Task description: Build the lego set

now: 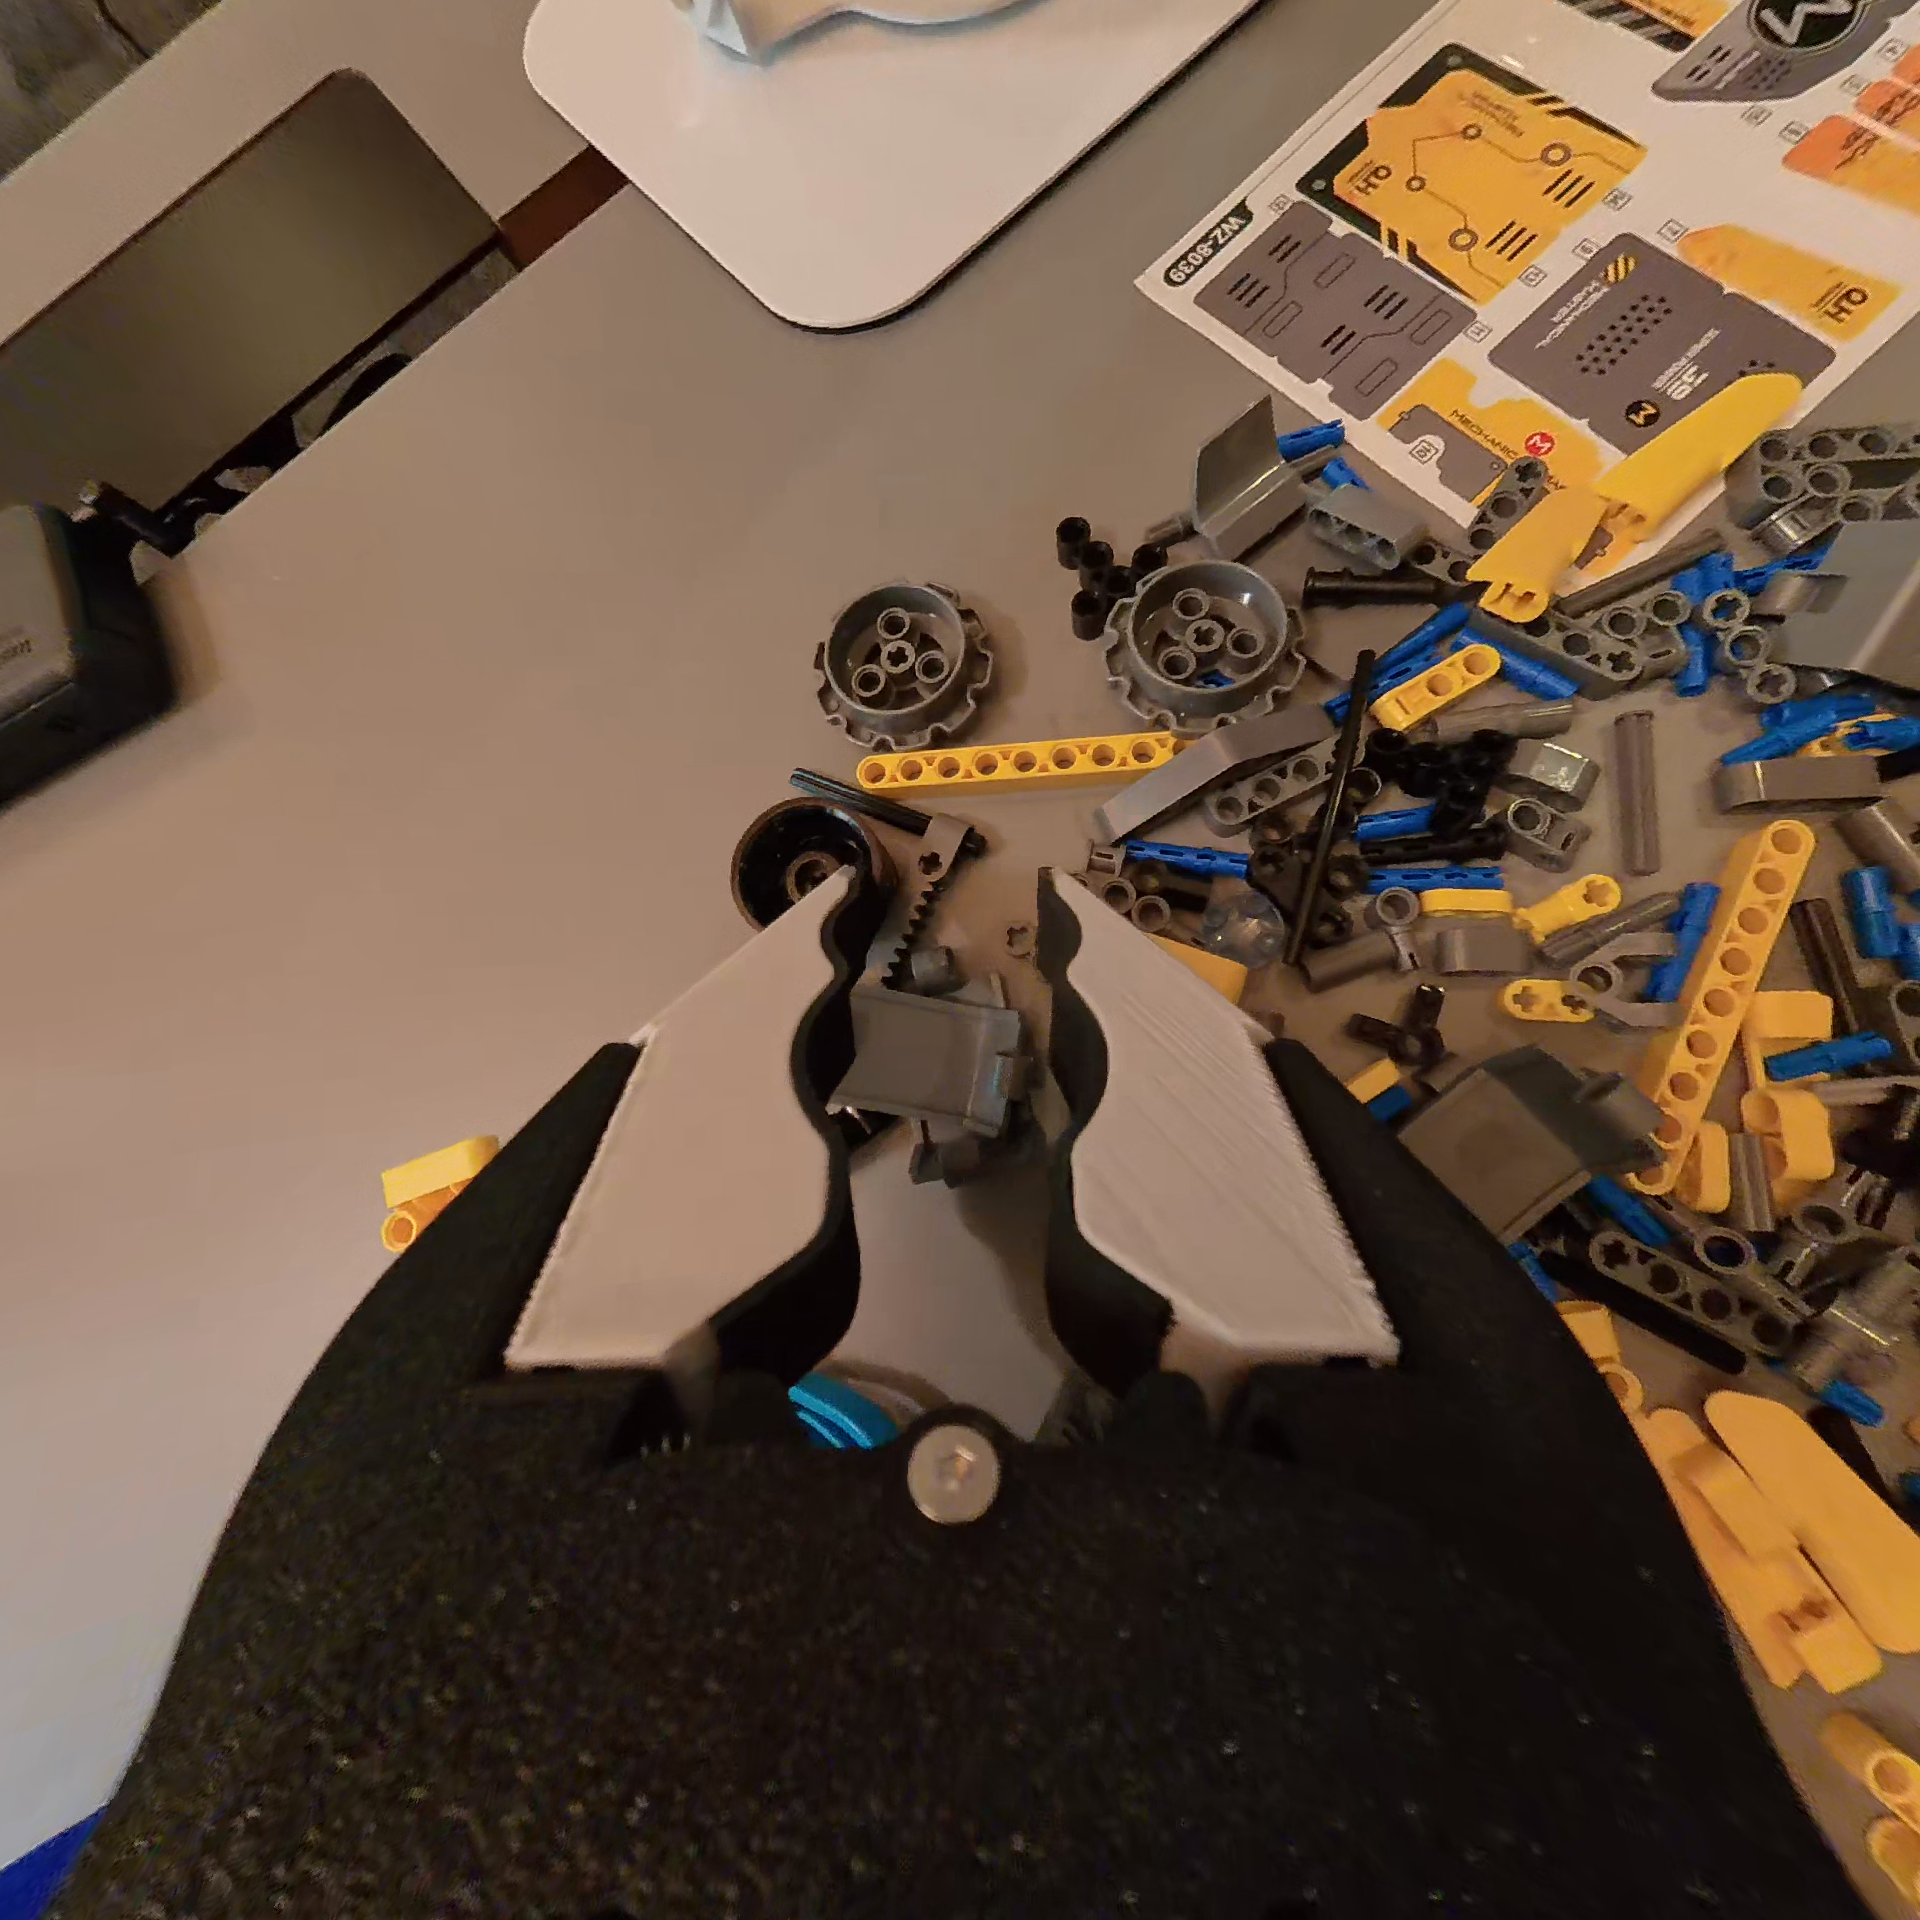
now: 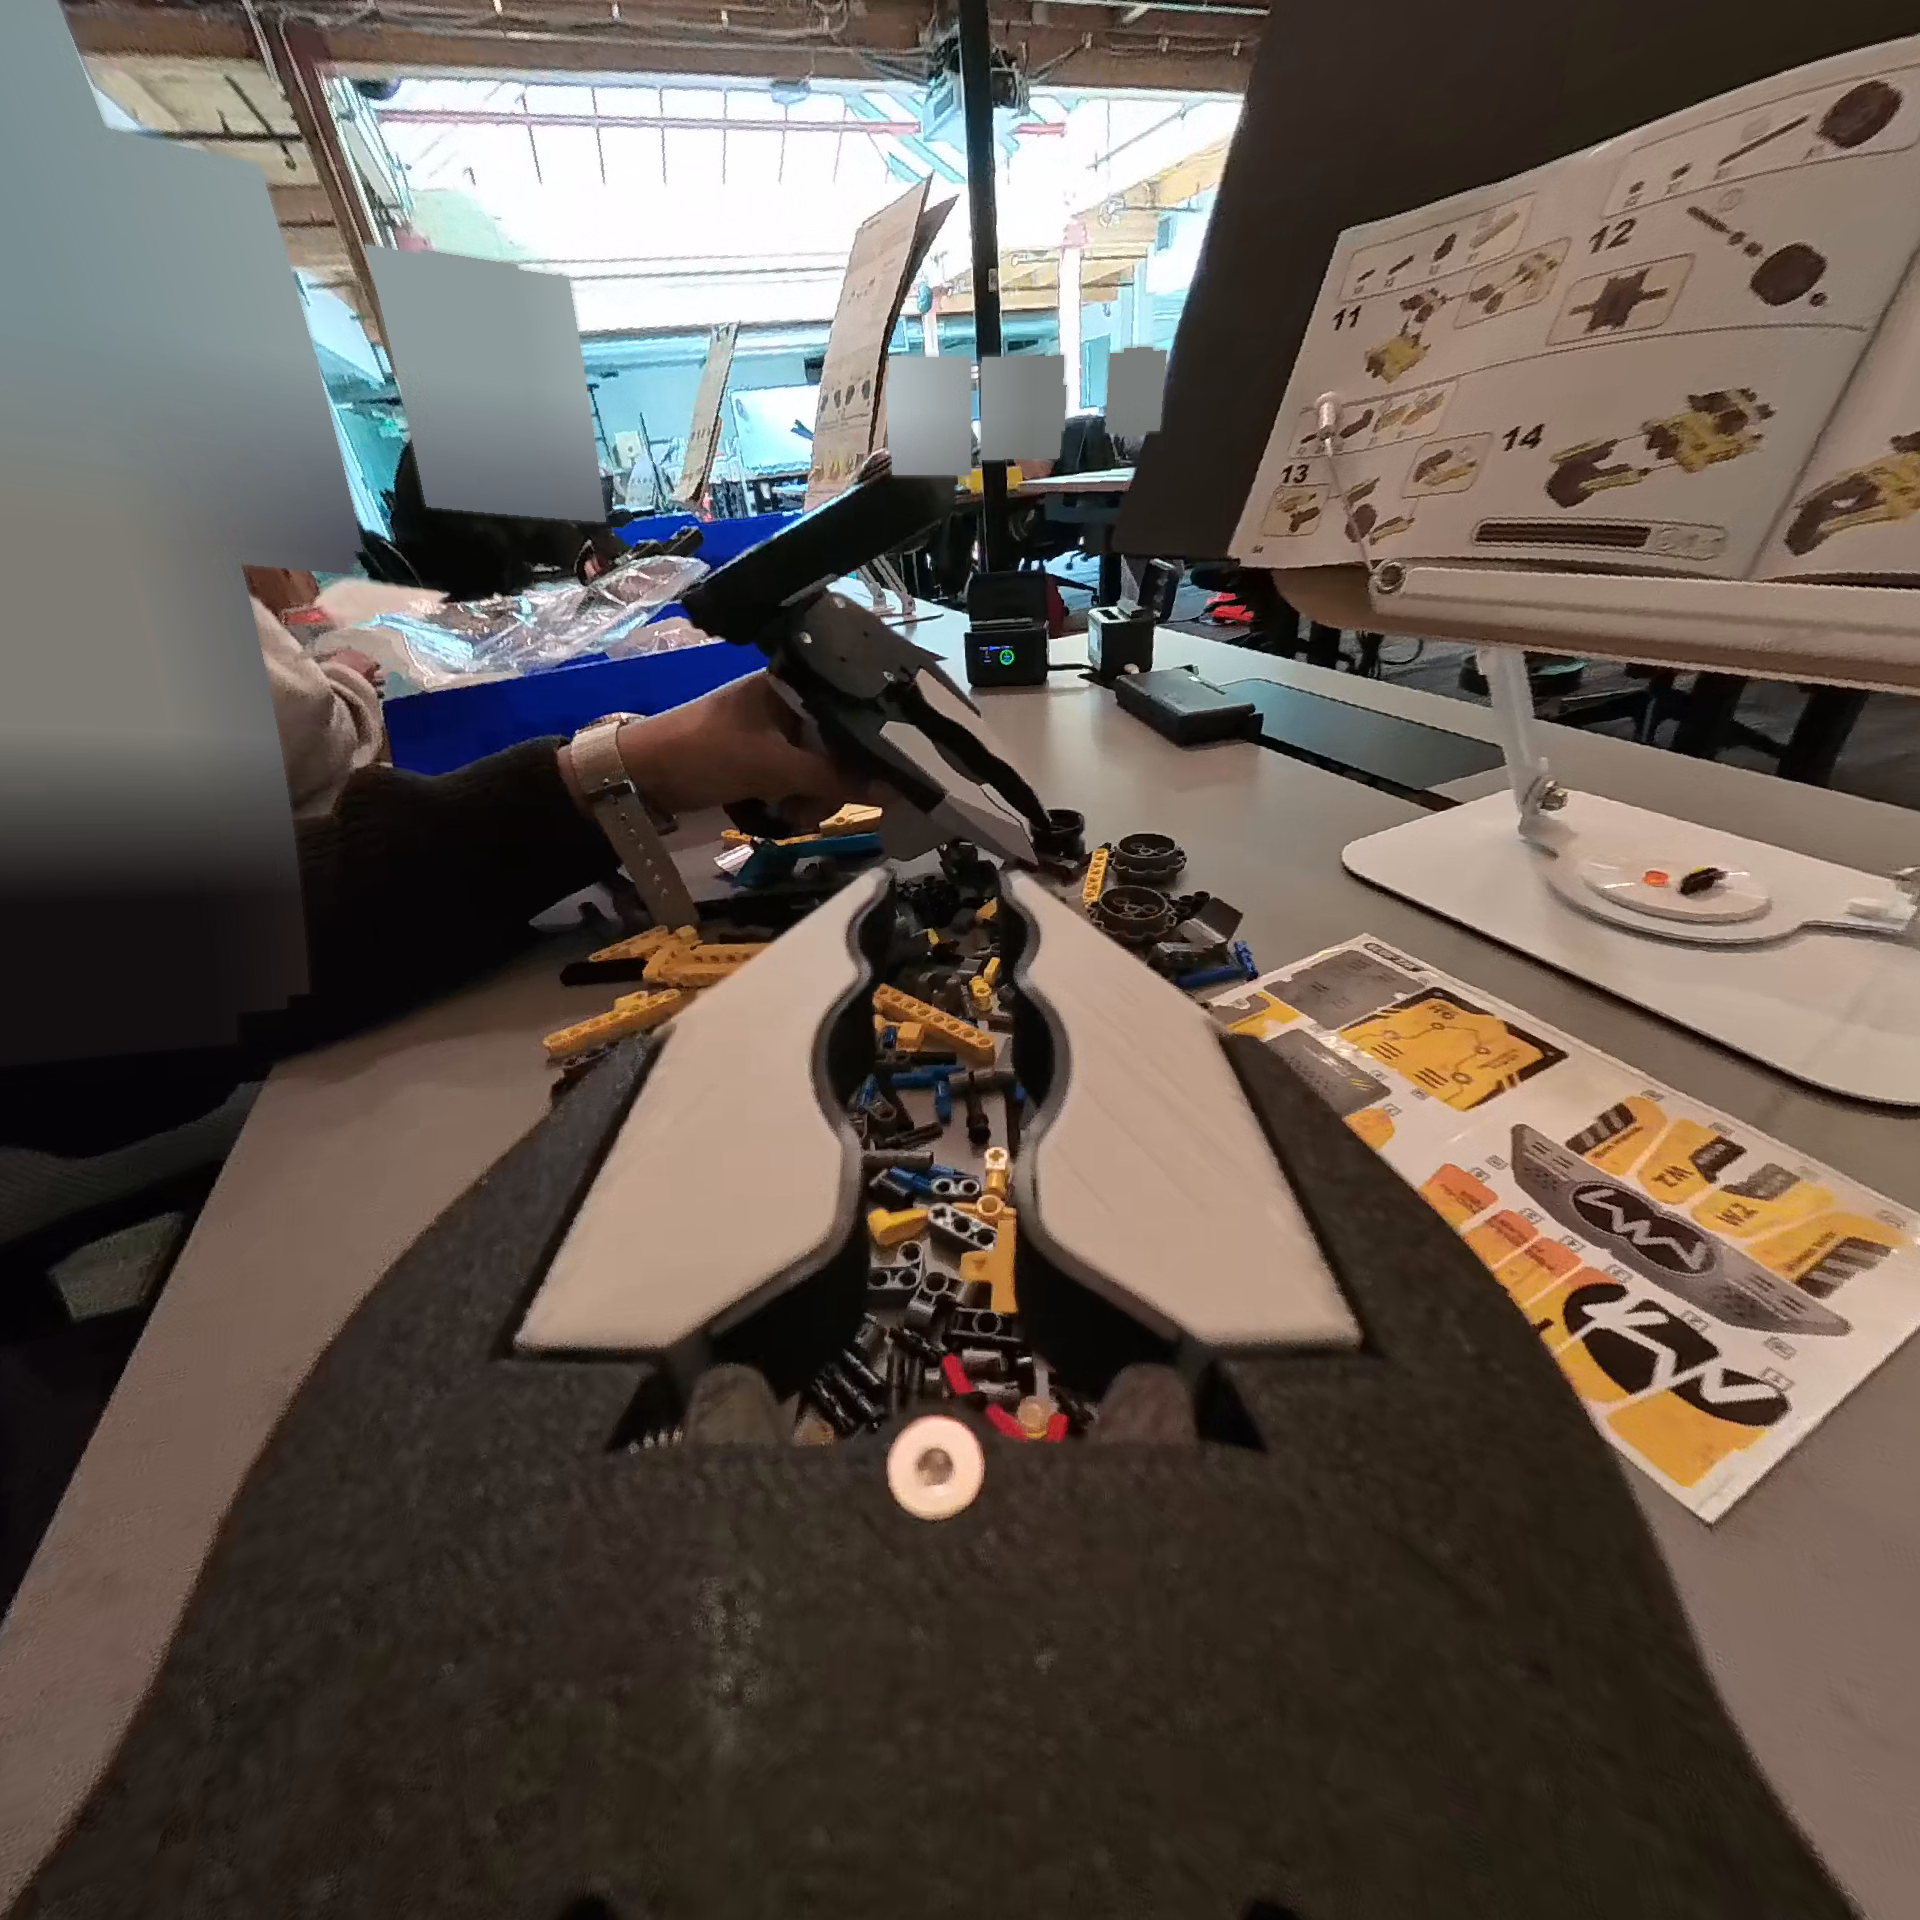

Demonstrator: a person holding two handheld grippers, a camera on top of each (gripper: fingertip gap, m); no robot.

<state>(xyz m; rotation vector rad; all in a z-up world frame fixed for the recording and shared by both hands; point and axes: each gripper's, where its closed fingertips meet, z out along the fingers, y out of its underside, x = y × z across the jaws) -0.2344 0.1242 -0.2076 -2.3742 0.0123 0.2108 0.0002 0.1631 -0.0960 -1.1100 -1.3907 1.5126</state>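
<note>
My left gripper (image 1: 945, 883) is open, tips low over the grey table (image 1: 468, 727). A grey block piece with a toothed rack (image 1: 925, 1049) lies between its fingers, close to the left finger. A black wheel (image 1: 795, 868) sits just beyond the left fingertip. Two grey rims (image 1: 899, 665) and a long yellow beam (image 1: 1023, 764) lie farther ahead. My right gripper (image 2: 948, 883) is open and empty, held above a pile of yellow, blue, grey and black building parts (image 2: 935, 1039). The left gripper (image 2: 1023, 831), held by a hand, shows beyond it at the pile's far edge.
A sticker sheet (image 1: 1507, 260) (image 2: 1558, 1195) lies right of the pile (image 1: 1558, 831). A white stand base (image 1: 831, 156) (image 2: 1662, 966) carries an open instruction booklet (image 2: 1610, 364). A black device (image 1: 62, 644) sits at the table's left. A blue bin (image 2: 571, 686) and small devices (image 2: 1003, 644) stand behind. The left gripper's tips are roughly 25 cm from the right gripper's. My right tips are about 45 cm from the black device (image 1: 62, 644), my left tips only 20 cm.
</note>
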